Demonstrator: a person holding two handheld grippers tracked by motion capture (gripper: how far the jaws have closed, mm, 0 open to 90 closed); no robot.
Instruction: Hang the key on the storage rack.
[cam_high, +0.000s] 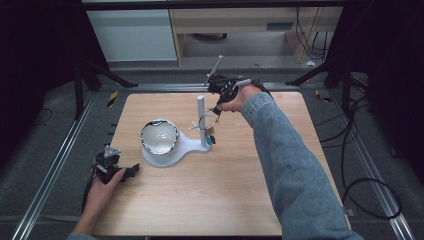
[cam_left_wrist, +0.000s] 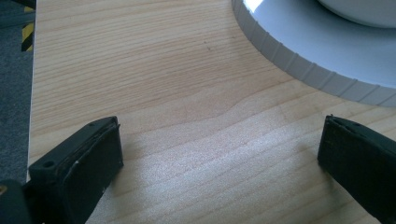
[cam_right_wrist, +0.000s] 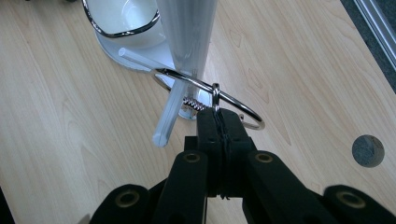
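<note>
A white stand (cam_high: 190, 146) carries a chrome-rimmed bowl (cam_high: 159, 136) and an upright post (cam_high: 201, 119) with thin cross pegs. My right gripper (cam_high: 218, 107) reaches down beside the post, shut on a silver ring (cam_high: 207, 120) with small charms hanging under it. In the right gripper view its jaws (cam_right_wrist: 219, 122) pinch the ring (cam_right_wrist: 236, 103) at a small clasp; the ring crosses in front of the post (cam_right_wrist: 189, 37) and over a white peg (cam_right_wrist: 167, 114). My left gripper (cam_high: 129, 172) lies open near the table's front left, with bare wood between its jaws (cam_left_wrist: 219, 149).
The stand's ribbed white base (cam_left_wrist: 303, 56) is just ahead and to the right in the left gripper view. A round hole (cam_right_wrist: 368, 150) is set in the tabletop (cam_high: 210, 200). Metal rails and cables (cam_high: 370, 190) run on the floor around the table.
</note>
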